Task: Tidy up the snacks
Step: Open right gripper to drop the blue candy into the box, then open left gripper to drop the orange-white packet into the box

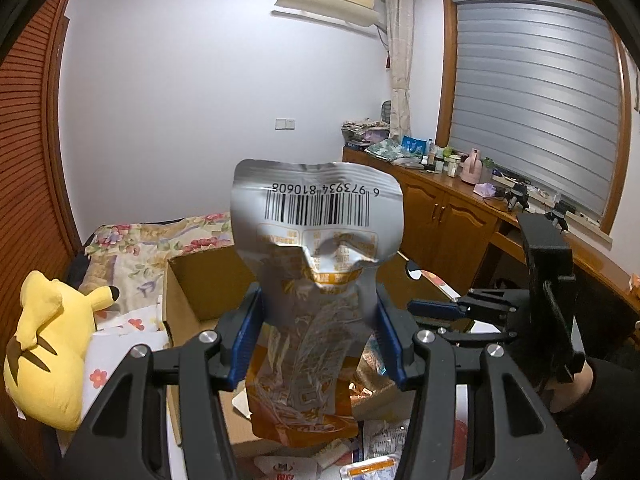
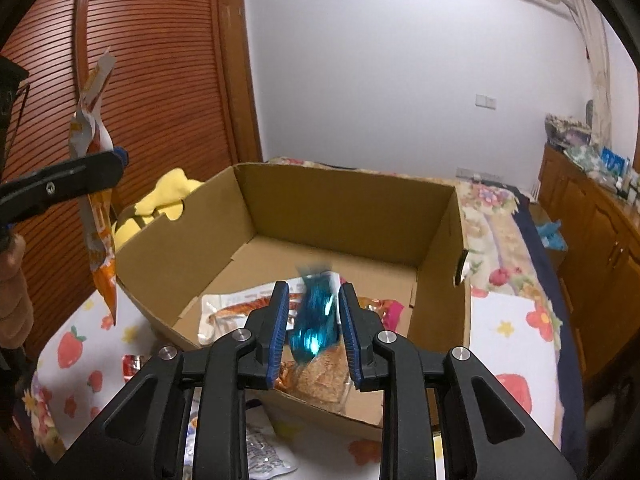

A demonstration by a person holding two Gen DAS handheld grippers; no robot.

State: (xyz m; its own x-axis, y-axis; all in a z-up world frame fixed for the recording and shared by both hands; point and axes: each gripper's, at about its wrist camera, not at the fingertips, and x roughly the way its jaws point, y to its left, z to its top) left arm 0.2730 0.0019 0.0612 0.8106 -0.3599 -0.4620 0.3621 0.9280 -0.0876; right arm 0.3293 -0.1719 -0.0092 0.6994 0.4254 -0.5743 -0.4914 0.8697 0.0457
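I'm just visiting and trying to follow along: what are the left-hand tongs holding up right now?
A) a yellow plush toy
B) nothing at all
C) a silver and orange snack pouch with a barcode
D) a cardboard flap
C: in the left wrist view, the left tongs squeeze a crumpled silver and orange snack pouch with its barcode showing, raised near the cardboard box.

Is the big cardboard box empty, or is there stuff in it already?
Not empty. A few snack packets lie on the floor of the cardboard box, at the near end; the far part is bare.
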